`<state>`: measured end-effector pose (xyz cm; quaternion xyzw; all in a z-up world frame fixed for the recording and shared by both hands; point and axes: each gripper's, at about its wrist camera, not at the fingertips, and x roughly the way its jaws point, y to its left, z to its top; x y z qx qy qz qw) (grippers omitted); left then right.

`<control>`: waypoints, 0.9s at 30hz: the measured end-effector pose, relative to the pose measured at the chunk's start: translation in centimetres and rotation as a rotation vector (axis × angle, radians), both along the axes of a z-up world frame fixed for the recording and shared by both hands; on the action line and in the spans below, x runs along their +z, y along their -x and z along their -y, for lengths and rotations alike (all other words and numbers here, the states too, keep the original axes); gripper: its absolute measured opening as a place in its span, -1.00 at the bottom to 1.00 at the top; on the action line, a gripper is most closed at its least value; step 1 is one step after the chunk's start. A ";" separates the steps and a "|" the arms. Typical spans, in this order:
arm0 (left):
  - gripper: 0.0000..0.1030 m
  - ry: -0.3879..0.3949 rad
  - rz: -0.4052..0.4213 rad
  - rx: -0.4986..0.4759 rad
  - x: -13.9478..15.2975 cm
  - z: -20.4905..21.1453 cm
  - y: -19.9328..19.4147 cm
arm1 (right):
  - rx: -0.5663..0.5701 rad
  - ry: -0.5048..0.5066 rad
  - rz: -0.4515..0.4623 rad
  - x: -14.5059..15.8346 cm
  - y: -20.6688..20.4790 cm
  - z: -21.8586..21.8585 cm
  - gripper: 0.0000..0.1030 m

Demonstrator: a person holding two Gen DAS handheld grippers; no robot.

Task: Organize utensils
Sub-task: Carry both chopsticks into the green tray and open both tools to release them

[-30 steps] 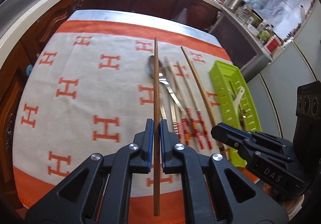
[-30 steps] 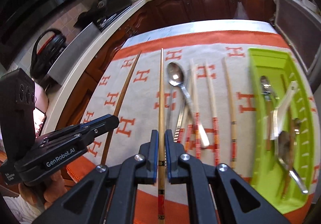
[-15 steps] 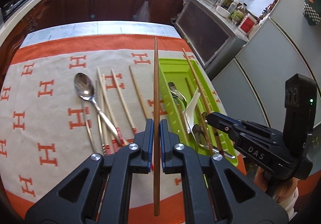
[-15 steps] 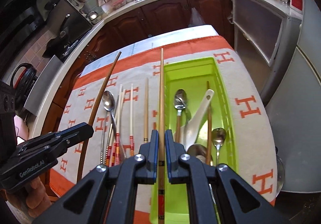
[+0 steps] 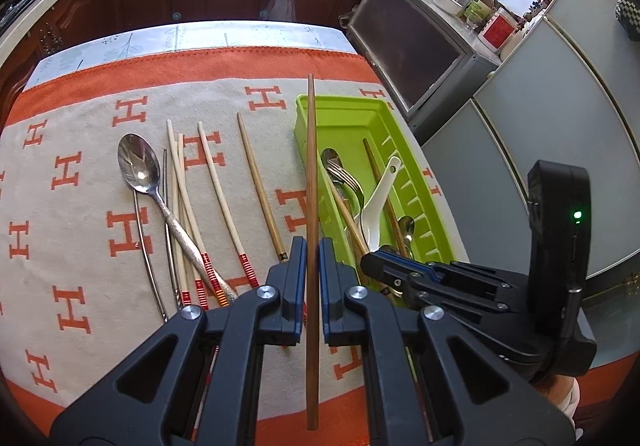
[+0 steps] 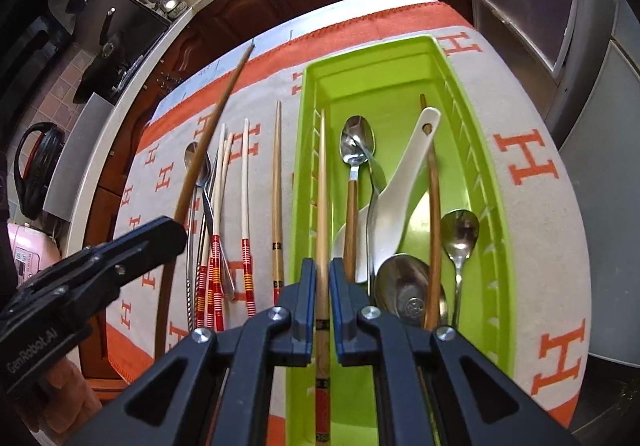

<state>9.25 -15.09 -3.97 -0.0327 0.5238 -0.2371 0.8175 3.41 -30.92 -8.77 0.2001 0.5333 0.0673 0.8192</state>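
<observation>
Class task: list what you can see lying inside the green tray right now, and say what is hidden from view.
Inside the green tray: a white soup spoon, a wooden-handled spoon, two metal spoons, a fork and a brown chopstick. The right claw hides the tray's near end.

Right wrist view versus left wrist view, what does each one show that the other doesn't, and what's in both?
Only the right wrist view shows the light chopstick between the right gripper's pads, lying along the tray's left side, and the small spoon whole.

Only the left wrist view shows the dark chopstick running straight through the left gripper, and the large spoon on the cloth unobstructed.

Both show the green tray holding the white ceramic spoon, the loose chopsticks on the orange-lettered cloth, and the opposite gripper.
</observation>
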 end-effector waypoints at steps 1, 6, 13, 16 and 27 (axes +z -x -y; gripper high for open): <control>-0.92 0.000 -0.002 -0.002 -0.1 0.1 -0.1 | -0.007 -0.007 0.008 0.3 0.2 0.3 -0.85; -0.92 -0.001 -0.011 -0.019 -0.3 1.0 0.2 | -0.020 -0.028 0.044 1.6 1.1 1.3 -0.85; -0.92 0.013 -0.037 -0.018 -0.1 2.5 0.3 | -0.166 0.033 0.062 3.2 2.7 3.5 -0.85; -0.92 0.021 -0.069 0.001 -0.4 3.3 0.1 | -0.236 0.027 0.081 4.0 3.3 5.0 -0.85; -0.92 0.018 -0.165 0.102 -3.2 4.6 -0.5 | -0.309 0.034 0.105 4.8 4.7 6.5 -0.85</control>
